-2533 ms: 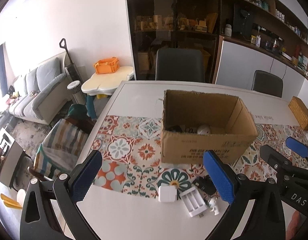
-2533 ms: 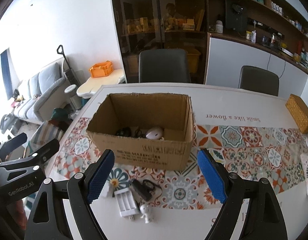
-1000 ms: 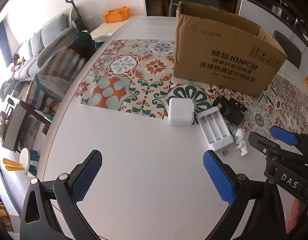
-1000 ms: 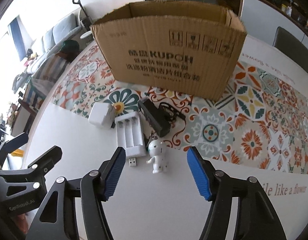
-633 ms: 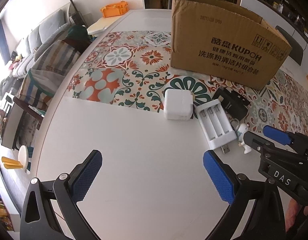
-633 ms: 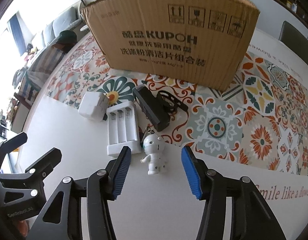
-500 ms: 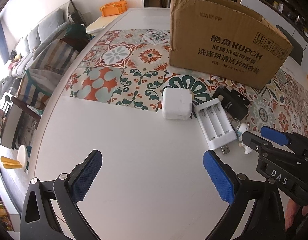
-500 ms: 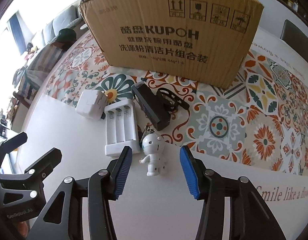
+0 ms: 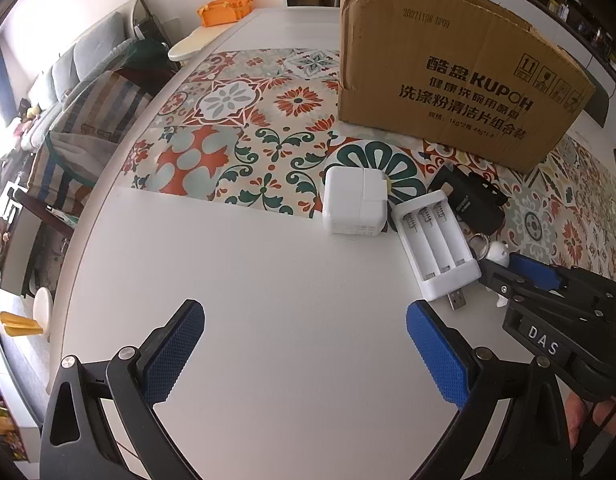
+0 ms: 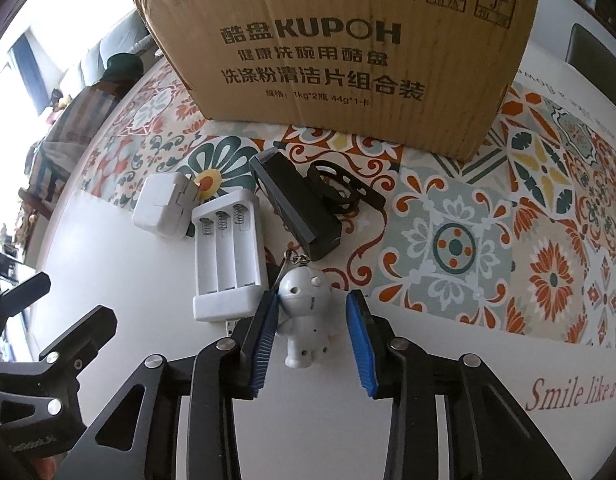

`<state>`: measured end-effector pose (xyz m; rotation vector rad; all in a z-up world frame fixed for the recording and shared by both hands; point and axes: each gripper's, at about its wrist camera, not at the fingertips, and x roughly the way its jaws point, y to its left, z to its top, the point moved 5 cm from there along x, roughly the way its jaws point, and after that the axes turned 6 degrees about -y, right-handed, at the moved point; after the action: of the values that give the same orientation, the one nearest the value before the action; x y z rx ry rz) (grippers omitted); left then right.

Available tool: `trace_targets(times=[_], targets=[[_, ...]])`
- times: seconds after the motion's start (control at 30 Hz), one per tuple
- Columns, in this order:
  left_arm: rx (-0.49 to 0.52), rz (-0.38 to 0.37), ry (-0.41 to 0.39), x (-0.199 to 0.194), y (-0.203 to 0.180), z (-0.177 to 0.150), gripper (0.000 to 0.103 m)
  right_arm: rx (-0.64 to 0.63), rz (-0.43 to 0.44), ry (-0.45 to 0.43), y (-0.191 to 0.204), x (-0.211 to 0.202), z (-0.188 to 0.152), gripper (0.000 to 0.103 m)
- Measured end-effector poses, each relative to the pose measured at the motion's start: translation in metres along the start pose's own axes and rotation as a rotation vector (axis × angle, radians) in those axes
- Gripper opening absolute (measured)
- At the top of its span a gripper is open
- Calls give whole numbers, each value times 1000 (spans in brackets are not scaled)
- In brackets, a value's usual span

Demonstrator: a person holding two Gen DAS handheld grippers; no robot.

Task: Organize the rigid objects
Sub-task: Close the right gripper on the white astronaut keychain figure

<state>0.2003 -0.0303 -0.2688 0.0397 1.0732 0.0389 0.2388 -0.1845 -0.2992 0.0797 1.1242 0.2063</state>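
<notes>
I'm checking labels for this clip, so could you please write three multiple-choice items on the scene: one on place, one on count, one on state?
1. Where is the figurine?
A. in the box
B. between the right gripper's jaws
C. on the charger

2. How many slots has the battery holder?
A. two
B. three
C. four

3. How do the left gripper's jaws stand?
A. wide apart, nothing between
C. shut on the charger
B. shut on the box

Key: 1 B, the right gripper straddles it; 2 B, three springs show; 3 A, the left gripper frames only bare table.
</notes>
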Motion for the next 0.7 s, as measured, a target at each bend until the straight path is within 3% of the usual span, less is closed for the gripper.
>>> trace_targets(times=[0.43,0.7], targets=[[7,-28,-3,6,-1,0,103,-10,-9,-14,3,7,3,28],[17,-53,-21,4,-3,6,103,5,8,-30,7,-12,-3,28]])
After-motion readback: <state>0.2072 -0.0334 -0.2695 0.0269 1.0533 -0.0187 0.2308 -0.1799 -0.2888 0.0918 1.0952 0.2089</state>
